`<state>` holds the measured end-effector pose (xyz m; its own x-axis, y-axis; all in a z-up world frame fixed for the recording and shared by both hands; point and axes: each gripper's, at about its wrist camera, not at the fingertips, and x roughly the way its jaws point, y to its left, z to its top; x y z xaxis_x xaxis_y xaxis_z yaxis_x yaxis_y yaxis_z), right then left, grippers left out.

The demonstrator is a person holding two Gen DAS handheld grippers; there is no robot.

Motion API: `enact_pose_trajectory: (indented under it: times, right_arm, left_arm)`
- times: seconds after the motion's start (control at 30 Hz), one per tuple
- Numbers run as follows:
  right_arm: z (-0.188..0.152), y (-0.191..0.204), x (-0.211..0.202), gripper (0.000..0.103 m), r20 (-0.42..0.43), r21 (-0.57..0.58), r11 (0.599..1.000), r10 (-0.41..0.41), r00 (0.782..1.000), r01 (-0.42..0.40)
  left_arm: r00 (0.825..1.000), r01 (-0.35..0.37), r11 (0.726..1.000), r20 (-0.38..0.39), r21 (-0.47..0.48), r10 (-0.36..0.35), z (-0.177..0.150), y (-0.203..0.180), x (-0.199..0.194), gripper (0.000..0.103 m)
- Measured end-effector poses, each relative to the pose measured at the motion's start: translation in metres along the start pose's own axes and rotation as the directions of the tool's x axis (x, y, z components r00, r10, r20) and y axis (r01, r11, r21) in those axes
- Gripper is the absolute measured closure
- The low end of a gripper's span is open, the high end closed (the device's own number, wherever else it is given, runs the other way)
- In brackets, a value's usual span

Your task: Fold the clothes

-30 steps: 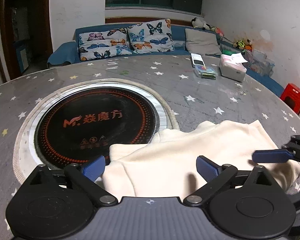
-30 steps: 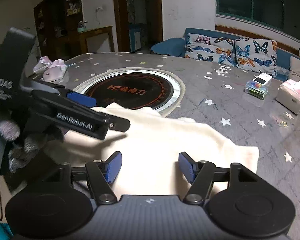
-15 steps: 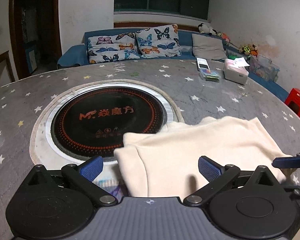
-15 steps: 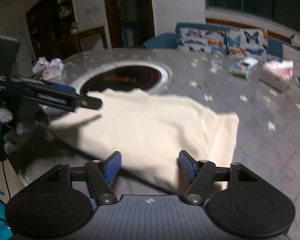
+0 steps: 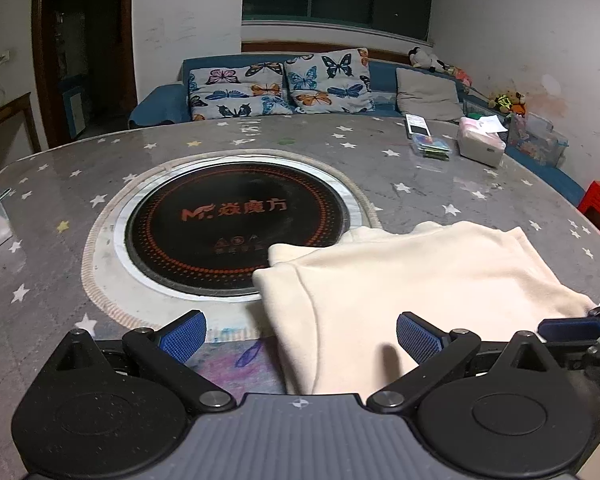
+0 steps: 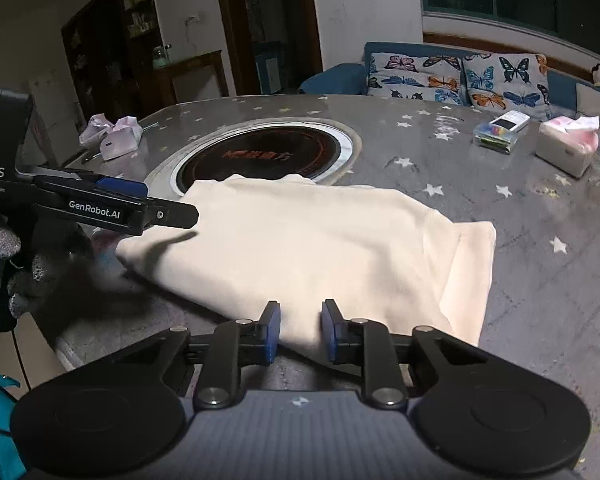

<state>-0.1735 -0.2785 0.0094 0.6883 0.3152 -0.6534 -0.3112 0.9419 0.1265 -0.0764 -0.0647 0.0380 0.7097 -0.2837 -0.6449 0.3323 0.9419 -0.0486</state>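
- The cream garment (image 6: 300, 240) lies folded on the near part of the star-patterned surface (image 5: 420, 168), its far edge overlapping the rim of the round black cooktop (image 5: 236, 224) set into the middle.
- The right gripper (image 6: 300, 330) sits at the near hem with its jaws narrowed to a small gap. Cloth shows between the pads, but I cannot tell whether they actually pinch it.
- The left gripper (image 5: 300, 336) hovers wide open over the garment's left corner and holds nothing.
- Risk, as I judge it: if the right jaws close on only the top layer, a lift would peel the stack apart and undo the fold.
- The right-hand side (image 6: 468, 264) shows loose offset layers; a one-sided pull could drag them further askew.
- With the left gripper empty, nothing pins the other end, so the whole piece may slide towards the cooktop.
- Compared with half a second ago, the right jaws have closed in from a wide spread, and that view is sharp now where it was blurred.
- The left gripper looks much the same, still open.
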Motion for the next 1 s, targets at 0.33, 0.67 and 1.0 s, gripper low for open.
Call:
enact_pose_trajectory:
  times: [0.33,0.67,1.0]
  right_arm:
    - [0.013,0.022,0.023,0.081,-0.022,-0.111,0.992,0.059,0.998,-0.061]
    - [0.029,0.049,0.040,0.080,-0.028,-0.187,0.975,0.118,0.993,-0.121]
    - [0.035,0.072,0.046,0.074,-0.040,-0.273,0.951,0.141,0.989,-0.147]
  left_arm:
    - [1.000,-0.028,0.999,-0.009,-0.022,0.028,-0.008,0.012,-0.004,0.000]
    - [0.999,-0.043,0.999,-0.033,-0.034,0.041,-0.016,0.021,-0.001,0.000]
    - [0.999,-0.035,0.995,-0.045,-0.091,0.032,-0.015,0.035,-0.001,0.000]
